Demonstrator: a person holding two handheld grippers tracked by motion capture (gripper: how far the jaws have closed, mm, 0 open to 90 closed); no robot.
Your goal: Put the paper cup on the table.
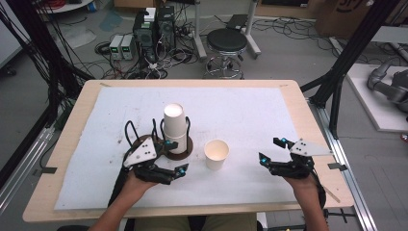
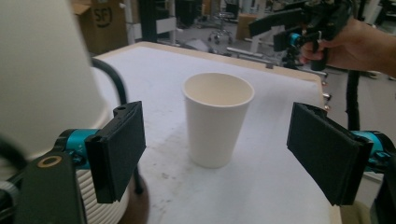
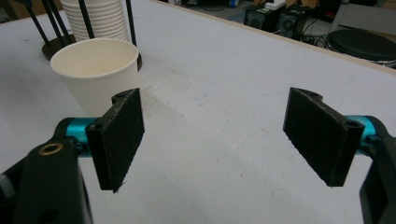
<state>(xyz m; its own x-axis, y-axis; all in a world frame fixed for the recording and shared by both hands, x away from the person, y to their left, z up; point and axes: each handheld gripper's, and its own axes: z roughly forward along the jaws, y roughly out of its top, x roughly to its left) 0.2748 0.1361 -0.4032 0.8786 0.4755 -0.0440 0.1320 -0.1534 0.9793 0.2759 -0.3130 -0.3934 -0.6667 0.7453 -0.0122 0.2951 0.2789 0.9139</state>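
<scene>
White matting covers the wooden table, with cables, equipment and a stool on the workshop floor beyond it. On the mat stands a single paper cup, upright, mouth up, apart from everything else; to its left is a stack of cups seated upside down in a wire-post holder on a round dark base. My left gripper sits just in front of that holder, jaws spread wide and holding nothing; in the left gripper view the single cup stands straight ahead between the two pads, though still some way beyond them, with the stack close on the left side. My right gripper hangs near the right part of the mat, also spread wide and empty; in the right gripper view the cup lies off to the left, beyond the left pad, not in line with the opening. I judge the left gripper nearer and better aligned: the cup's long axis is vertical, its side wall faces the gap squarely, and a straight advance would bring the pads either side of it.
</scene>
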